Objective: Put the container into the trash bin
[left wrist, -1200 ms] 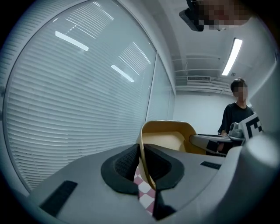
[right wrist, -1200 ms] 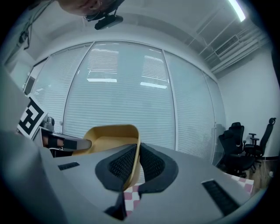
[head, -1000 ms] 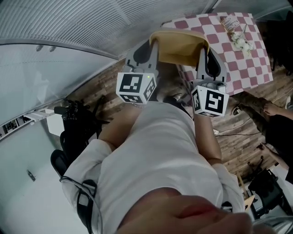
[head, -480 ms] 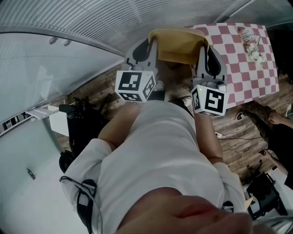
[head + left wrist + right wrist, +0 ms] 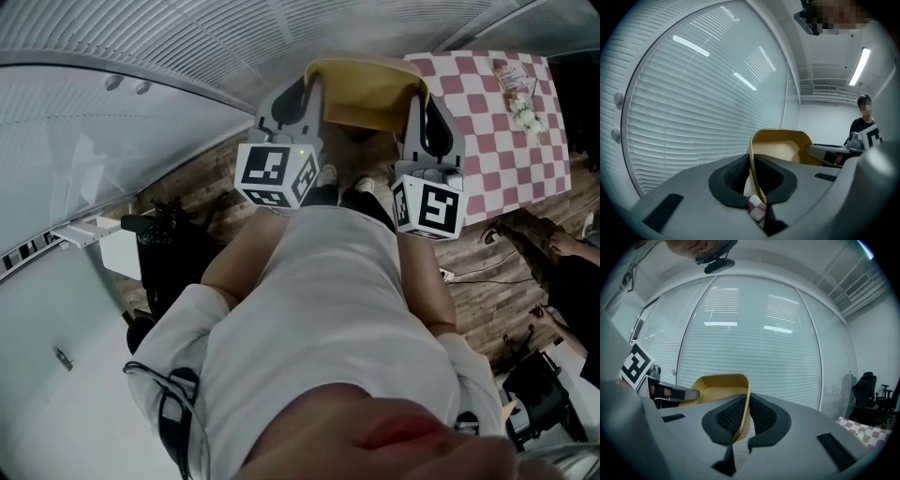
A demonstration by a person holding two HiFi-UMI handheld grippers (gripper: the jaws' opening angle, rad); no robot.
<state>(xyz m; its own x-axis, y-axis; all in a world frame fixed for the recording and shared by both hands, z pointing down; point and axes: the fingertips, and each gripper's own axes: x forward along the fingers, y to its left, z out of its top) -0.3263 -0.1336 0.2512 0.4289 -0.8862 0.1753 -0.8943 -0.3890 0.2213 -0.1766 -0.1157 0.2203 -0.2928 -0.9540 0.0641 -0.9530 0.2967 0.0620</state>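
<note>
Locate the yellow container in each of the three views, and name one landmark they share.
Head view: yellow container top centre.
Left gripper view: centre, rim pinched in the jaws.
Right gripper view: left of centre, rim pinched in the jaws.
Shared landmark: the slatted blinds.

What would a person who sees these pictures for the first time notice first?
A yellow container, top centre of the head view, pinched by the left tool on one wall and the right tool on the other. Right of it stands a table with a red-and-white checked cloth.
</note>
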